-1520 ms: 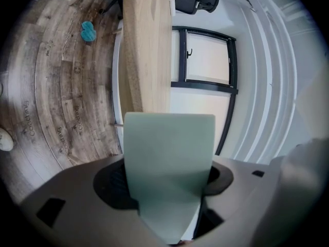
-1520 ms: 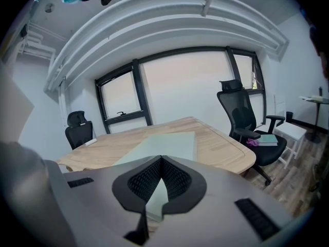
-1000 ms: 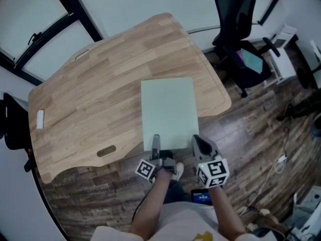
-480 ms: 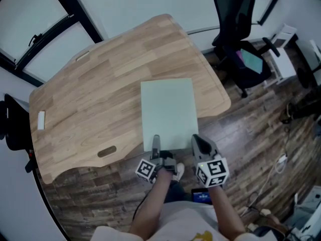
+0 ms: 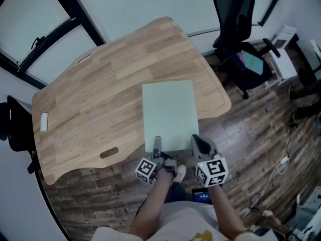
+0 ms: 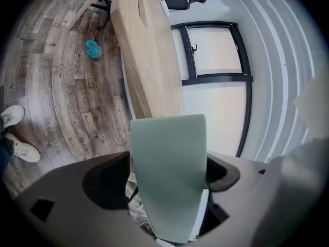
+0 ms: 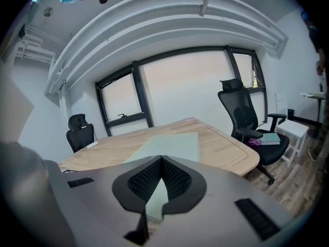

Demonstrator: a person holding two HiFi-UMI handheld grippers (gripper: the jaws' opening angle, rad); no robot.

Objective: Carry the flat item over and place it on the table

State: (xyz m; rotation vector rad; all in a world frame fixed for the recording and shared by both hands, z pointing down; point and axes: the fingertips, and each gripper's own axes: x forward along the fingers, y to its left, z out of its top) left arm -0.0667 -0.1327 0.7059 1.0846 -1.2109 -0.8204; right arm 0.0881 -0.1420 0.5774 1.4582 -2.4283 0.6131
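Note:
A pale green flat sheet (image 5: 169, 114) lies on the wooden table (image 5: 100, 94), its near edge hanging a little over the table's front. My left gripper (image 5: 157, 143) is turned on its side at the sheet's near left corner. In the left gripper view the sheet (image 6: 169, 179) stands between the opening jaws of the left gripper (image 6: 172, 164), with dark gaps beside it. My right gripper (image 5: 200, 143) sits at the near right corner. Its tips meet, so the right gripper (image 7: 162, 159) is shut, and the sheet (image 7: 175, 143) lies flat beneath them.
A black office chair (image 5: 241, 29) stands at the table's far right with a teal item on its seat. Another chair (image 5: 12, 129) is at the left. A small white object (image 5: 44, 122) lies near the table's left edge. Shoes (image 5: 179, 173) and a phone-like item (image 5: 203, 197) are on the floor.
The sheet and both grippers stay at the table's near edge. The head view has shifted slightly.

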